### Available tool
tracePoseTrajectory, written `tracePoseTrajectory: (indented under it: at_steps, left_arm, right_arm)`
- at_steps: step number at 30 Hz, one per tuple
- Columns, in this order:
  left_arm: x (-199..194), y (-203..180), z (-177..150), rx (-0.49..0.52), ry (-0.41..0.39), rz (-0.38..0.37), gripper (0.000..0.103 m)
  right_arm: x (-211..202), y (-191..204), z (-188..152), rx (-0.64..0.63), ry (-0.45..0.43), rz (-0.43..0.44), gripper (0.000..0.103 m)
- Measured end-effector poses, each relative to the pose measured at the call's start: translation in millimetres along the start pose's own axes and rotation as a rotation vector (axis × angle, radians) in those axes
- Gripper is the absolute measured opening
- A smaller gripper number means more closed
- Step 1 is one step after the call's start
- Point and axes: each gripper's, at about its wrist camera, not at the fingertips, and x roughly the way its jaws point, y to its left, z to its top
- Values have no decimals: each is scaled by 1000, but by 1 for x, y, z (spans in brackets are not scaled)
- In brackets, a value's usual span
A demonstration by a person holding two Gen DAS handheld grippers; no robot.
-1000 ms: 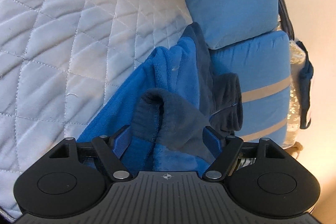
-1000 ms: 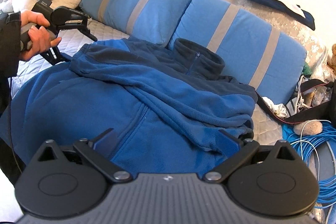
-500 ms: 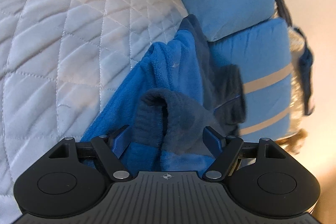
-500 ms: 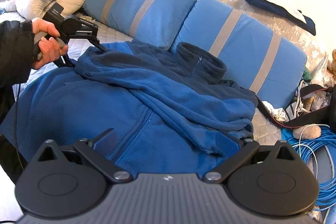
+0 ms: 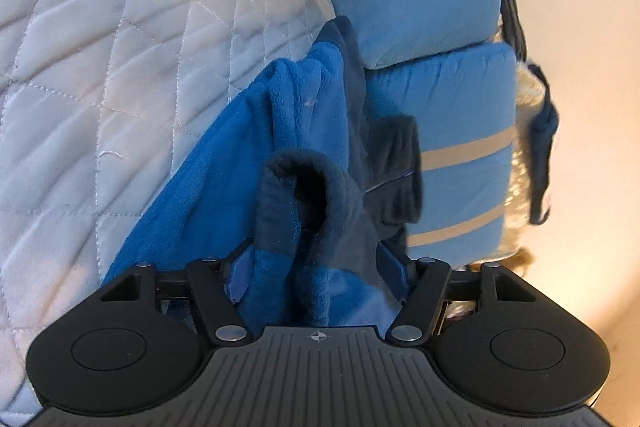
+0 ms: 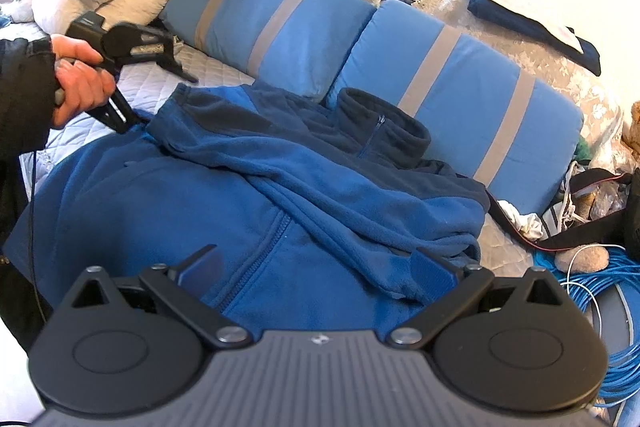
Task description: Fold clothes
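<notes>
I have the blue fleece jacket (image 6: 256,211) spread across the middle of the right wrist view, lying on the white quilted bedspread (image 5: 120,67), its dark collar (image 6: 384,131) up against two blue pillows with grey stripes (image 6: 440,79). One sleeve is folded across the front, running from centre left toward the lower right of the frame.

In the left wrist view, my left gripper (image 5: 316,275) sits at the bottom centre with a bunched fold of the jacket's dark cuff (image 5: 296,187) and blue fleece between its fingers. The jaws are closing on that fabric; both blue pads look to be against the cloth, though I cannot tell how firmly they press. The right wrist view shows the same gripper at the left edge, held in a hand (image 6: 78,79) with a black sleeve, at the jacket's shoulder.

My right gripper (image 6: 316,271) hovers at the bottom of its own view, fingers spread wide and released, above the jacket's zipper front without pinching it. Blue cable (image 6: 600,291) lies coiled at the lower right.
</notes>
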Motion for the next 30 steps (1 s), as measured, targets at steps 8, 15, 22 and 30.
tracePoseTrajectory:
  at_steps: [8, 15, 22, 30]
  left_arm:
    - [7, -1, -1, 4, 5, 19, 39]
    - [4, -15, -4, 111, 6, 48, 40]
    - [9, -40, -19, 335, 38, 155, 39]
    - [-5, -37, -16, 238, -36, 101, 14]
  right_arm:
    - [0, 0, 0, -2, 1, 4, 103]
    - [-1, -1, -3, 3, 6, -2, 103]
    - [-1, -3, -9, 17, 16, -8, 103]
    - [1, -6, -12, 23, 25, -3, 103]
